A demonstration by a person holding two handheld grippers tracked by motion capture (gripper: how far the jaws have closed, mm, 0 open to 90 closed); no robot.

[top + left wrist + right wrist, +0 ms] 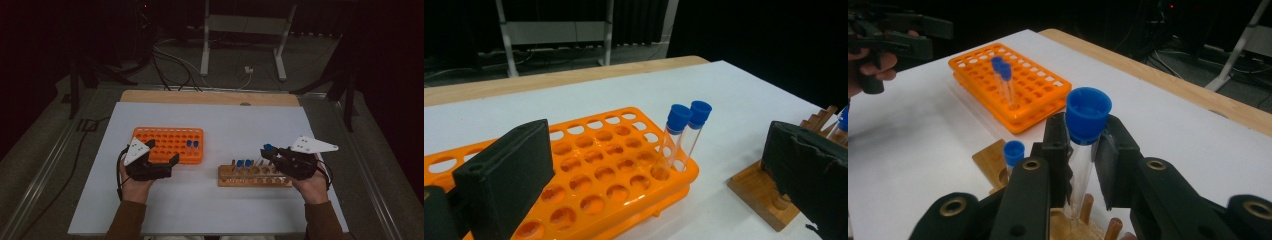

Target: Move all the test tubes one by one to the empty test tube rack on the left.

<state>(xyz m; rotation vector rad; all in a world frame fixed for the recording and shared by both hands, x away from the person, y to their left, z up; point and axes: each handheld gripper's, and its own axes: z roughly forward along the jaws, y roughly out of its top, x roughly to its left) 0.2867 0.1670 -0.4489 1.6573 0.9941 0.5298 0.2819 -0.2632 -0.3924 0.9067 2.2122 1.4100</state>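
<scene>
My right gripper [1083, 150] is shut on a clear test tube with a blue cap [1088, 114], held upright just above the wooden rack [255, 177]. In the high view the right gripper [266, 153] is at that rack's right end, and two more blue-capped tubes [243, 164] stand in it. My left gripper [162, 152] stands open at the near edge of the orange rack [165, 142], nothing between its jaws. Two blue-capped tubes [684, 132] stand side by side in the orange rack's [594, 175] right corner.
Both racks sit on a white sheet [240, 125] over a wooden table [210, 97]. Most holes of the orange rack are vacant. Cables and a metal stand [245, 30] lie on the floor beyond the table's far edge.
</scene>
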